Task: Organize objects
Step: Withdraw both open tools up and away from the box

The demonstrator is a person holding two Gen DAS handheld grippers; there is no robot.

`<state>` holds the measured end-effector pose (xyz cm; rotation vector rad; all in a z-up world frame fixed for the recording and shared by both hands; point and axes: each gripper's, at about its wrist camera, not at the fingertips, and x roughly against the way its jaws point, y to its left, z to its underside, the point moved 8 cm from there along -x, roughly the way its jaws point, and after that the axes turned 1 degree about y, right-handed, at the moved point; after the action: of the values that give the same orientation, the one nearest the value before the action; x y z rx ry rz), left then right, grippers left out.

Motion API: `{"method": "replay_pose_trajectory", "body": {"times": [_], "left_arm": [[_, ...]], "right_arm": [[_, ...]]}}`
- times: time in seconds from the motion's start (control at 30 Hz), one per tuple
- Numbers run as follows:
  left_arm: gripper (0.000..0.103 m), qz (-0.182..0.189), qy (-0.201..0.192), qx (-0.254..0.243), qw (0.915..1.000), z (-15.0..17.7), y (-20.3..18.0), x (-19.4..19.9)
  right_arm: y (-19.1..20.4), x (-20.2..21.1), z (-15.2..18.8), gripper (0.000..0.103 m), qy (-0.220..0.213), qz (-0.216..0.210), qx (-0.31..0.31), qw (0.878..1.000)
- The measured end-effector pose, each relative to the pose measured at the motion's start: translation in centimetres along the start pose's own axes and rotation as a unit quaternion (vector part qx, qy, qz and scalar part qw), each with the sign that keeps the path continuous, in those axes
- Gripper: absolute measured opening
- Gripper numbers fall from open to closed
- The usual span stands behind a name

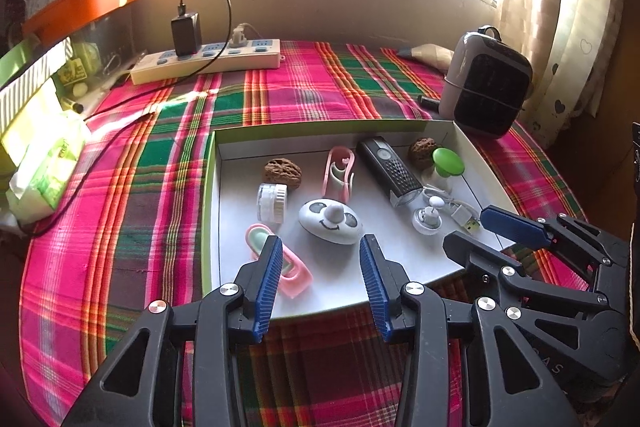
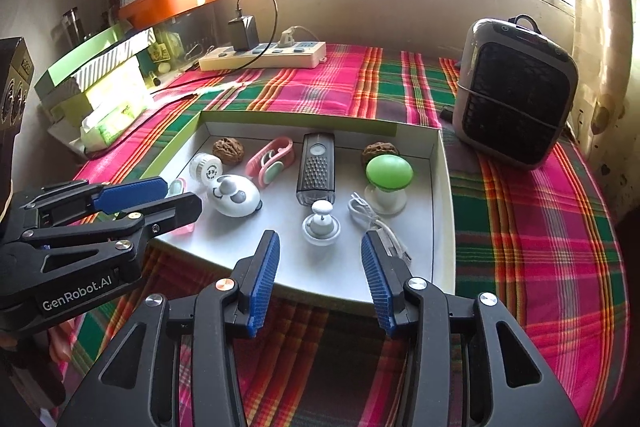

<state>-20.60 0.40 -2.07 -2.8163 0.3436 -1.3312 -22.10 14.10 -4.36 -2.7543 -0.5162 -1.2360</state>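
A shallow white box with green sides (image 1: pixel 460 267) (image 2: pixel 442 211) lies on the plaid cloth and holds several small items: two walnuts (image 1: pixel 282 170) (image 2: pixel 228 149), a white jar (image 1: pixel 272 202), a panda-face gadget (image 1: pixel 330 221) (image 2: pixel 236 201), pink clips (image 1: pixel 338 171) (image 1: pixel 294 275), a black device (image 1: pixel 390 167) (image 2: pixel 316 167), a green-topped mushroom piece (image 1: pixel 446 163) (image 2: pixel 388 175), a small white knob (image 2: pixel 321 225) and a white USB cable (image 2: pixel 376 223). My left gripper (image 1: pixel 320 255) is open over the box's near edge. My right gripper (image 2: pixel 320 251) is open near the knob.
A grey and black heater (image 1: pixel 486 83) (image 2: pixel 516 95) stands at the right. A power strip with a charger (image 1: pixel 208 61) (image 2: pixel 264 55) lies at the back. Green and white boxes and a tissue pack (image 1: pixel 44 163) crowd the left edge.
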Motion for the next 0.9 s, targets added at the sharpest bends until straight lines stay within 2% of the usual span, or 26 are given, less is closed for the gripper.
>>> {"method": "replay_pose_trajectory", "body": {"times": [0.1, 0.23, 0.4, 0.8, 0.9], "left_arm": [[0.039, -0.022, -0.009, -0.008, 0.9997, 0.5, 0.0, 0.8], [0.039, -0.028, -0.015, -0.005, 0.9995, 1.4, 0.0, 1.8], [0.039, -0.044, -0.021, -0.011, 0.9988, 2.9, 0.1, 2.9], [0.039, -0.064, 0.008, 0.004, 0.9979, 6.5, 1.3, 2.3], [0.039, -0.067, 0.014, 0.007, 0.9976, 7.2, 1.4, 2.1]], "right_arm": [[0.2, 0.5, 0.4, 0.044, -0.002, -0.001, -0.005, 1.000], [0.4, 1.3, 1.0, 0.045, -0.009, 0.001, -0.006, 1.000], [0.5, 2.1, 2.0, 0.051, -0.012, 0.006, -0.008, 1.000], [0.9, 1.7, 5.4, 0.052, 0.020, 0.012, -0.010, 1.000], [0.5, 1.6, 6.2, 0.056, 0.029, 0.021, -0.011, 0.999]]}}
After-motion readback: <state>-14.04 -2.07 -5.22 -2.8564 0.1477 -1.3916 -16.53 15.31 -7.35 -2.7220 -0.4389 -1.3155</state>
